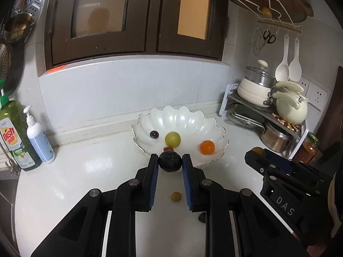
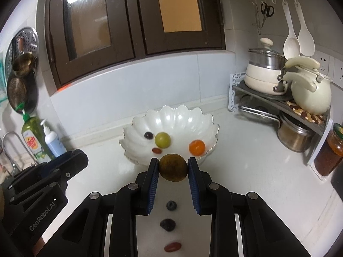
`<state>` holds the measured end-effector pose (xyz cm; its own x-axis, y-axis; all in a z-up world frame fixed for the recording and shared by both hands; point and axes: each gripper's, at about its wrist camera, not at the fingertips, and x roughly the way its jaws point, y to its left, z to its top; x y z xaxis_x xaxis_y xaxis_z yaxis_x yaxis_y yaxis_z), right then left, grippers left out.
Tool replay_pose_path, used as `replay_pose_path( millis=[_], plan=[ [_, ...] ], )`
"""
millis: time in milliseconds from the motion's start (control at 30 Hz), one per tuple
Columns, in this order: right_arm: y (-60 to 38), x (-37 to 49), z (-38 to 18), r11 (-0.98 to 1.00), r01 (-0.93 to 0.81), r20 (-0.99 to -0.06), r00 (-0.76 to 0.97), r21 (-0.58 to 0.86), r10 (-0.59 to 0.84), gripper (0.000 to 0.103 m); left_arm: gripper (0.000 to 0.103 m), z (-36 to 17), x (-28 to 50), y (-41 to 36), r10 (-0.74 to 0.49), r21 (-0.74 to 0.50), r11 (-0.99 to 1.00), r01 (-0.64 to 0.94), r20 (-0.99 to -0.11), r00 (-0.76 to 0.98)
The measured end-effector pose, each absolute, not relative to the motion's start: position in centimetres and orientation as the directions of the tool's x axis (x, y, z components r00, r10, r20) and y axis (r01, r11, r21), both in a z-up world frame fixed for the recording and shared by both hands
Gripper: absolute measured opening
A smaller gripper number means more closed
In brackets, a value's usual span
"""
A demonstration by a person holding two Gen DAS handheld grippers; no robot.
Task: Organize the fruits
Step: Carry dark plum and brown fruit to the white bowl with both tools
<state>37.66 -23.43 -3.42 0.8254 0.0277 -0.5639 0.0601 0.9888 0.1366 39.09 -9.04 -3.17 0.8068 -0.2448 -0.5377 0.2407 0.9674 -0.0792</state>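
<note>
My left gripper (image 1: 170, 162) is shut on a dark blueberry (image 1: 169, 162), held just in front of the white scalloped bowl (image 1: 182, 115). My right gripper (image 2: 173, 168) is shut on a brown round fruit (image 2: 173, 167), also in front of the bowl (image 2: 171, 115). The bowl holds a dark grape (image 2: 148, 135), a green fruit (image 2: 162, 139), an orange fruit (image 2: 196, 147) and a small red fruit (image 2: 157, 150). On the counter lie a blueberry (image 2: 171, 205), a dark grape (image 2: 168, 224), a red fruit (image 2: 172, 247) and a small brown fruit (image 1: 176, 196).
Dish soap (image 1: 12, 135) and a pump bottle (image 1: 39, 139) stand at the left by the sink. A rack with pots and a kettle (image 2: 308, 94) fills the right corner, with a jar (image 2: 330, 152) beside it. Dark cabinets (image 2: 133, 21) hang above.
</note>
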Motion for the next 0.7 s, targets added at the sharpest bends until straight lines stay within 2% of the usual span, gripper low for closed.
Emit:
replay_pose_path(
  millis=[700],
  plan=[
    [-25.1,43.5,-1.3,0.990,0.056,-0.546,0.838,0.130,0.024,0.028,0.023,0.0,44.2,-11.1,-0.234,-0.031,0.967,0.254,-0.512,0.826]
  ],
)
